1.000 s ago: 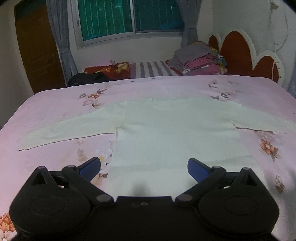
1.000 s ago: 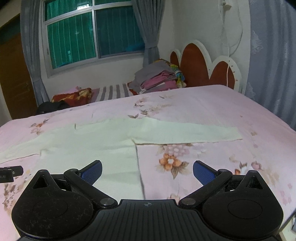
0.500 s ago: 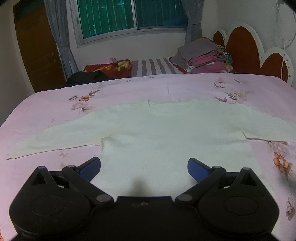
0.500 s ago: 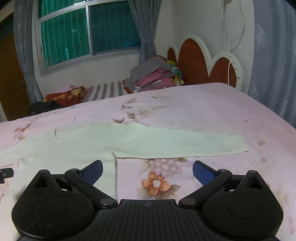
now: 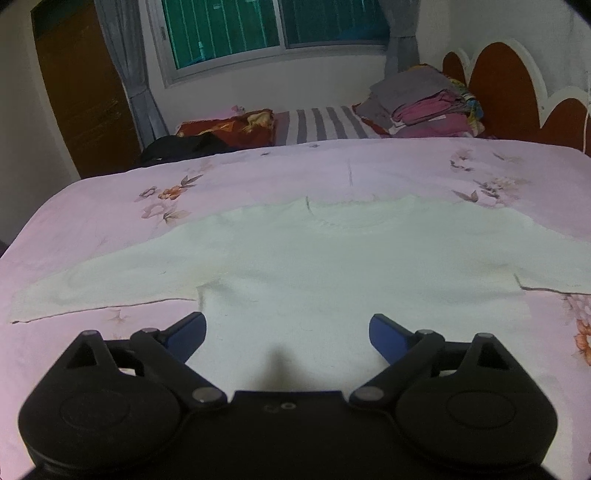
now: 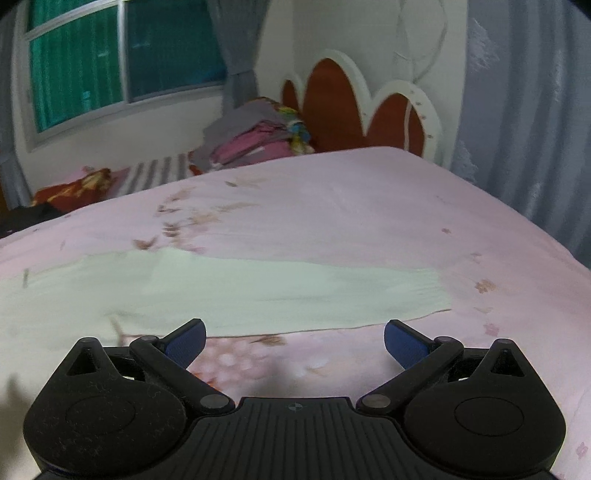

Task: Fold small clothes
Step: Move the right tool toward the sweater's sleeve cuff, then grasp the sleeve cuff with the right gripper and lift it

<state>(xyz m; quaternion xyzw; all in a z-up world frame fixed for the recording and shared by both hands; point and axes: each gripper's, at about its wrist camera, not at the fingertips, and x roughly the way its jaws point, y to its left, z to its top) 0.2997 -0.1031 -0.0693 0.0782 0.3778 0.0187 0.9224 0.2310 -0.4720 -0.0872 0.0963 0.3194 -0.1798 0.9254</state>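
Now the bed takes most of both views; it wears a pink sheet with flower prints. At its far end stands a headboard with red rounded panels in white frames. On the wall behind the bed is a window with grey curtains beside it, and a brown door is at the far left.

On the middle of the bed lies the pale sweater, spread flat with its neck opening toward the far side and both sleeves stretched outward. Its left sleeve lies toward the left edge of the bed. Its right sleeve lies flat across the sheet in the right wrist view, which is a little blurred.

At the far side of the bed sits a pile of folded clothes, grey and pink. Near it are a striped cloth, a red patterned cloth and a black item.

The left gripper hangs above the lower body of the sweater, its blue fingers released and wide apart, holding nothing. The right gripper is above the sheet just before the right sleeve, its fingers also released and apart.
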